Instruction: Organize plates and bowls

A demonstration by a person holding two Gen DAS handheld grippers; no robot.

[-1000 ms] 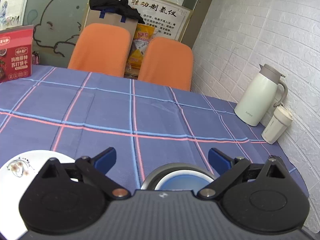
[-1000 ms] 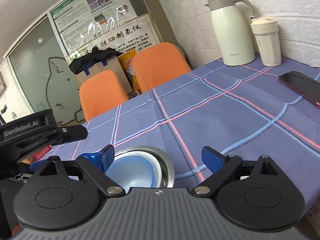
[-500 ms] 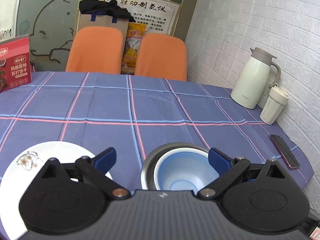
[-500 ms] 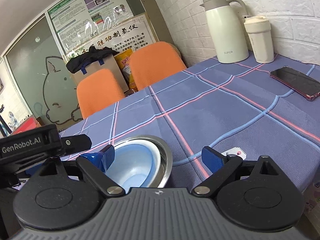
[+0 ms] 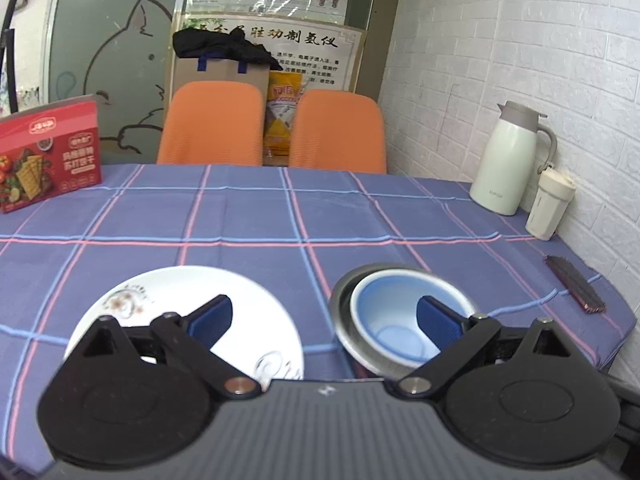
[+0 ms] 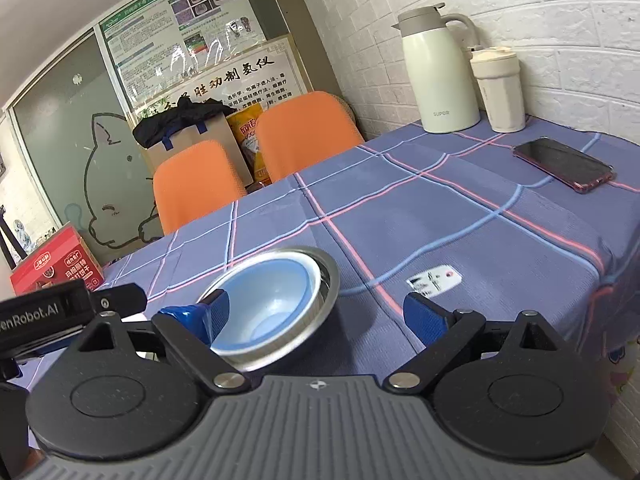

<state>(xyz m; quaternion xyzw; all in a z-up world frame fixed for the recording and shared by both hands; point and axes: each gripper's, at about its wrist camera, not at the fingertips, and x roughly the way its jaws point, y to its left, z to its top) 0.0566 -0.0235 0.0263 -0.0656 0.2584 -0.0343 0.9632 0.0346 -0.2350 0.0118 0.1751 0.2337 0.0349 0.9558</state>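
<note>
Far left: red cracker box (image 5: 48, 156), irrelevant. White plate (image 5: 188, 312) flat on blue plaid tablecloth (image 5: 320, 216), near edge. Left gripper (image 5: 324, 320) above it, jaws wide apart, empty. Just right: blue bowl (image 5: 400, 320) nested in steel bowl (image 5: 344, 312). Right gripper (image 6: 316, 312) spread, empty, over same stack. Far right: phone (image 5: 576, 284). Judged step: bowls nested, plate loose. Next likely: lift stack onto plate; needs rim grip.

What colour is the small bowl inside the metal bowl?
Light blue bowl; clearest in the left wrist view.
</note>
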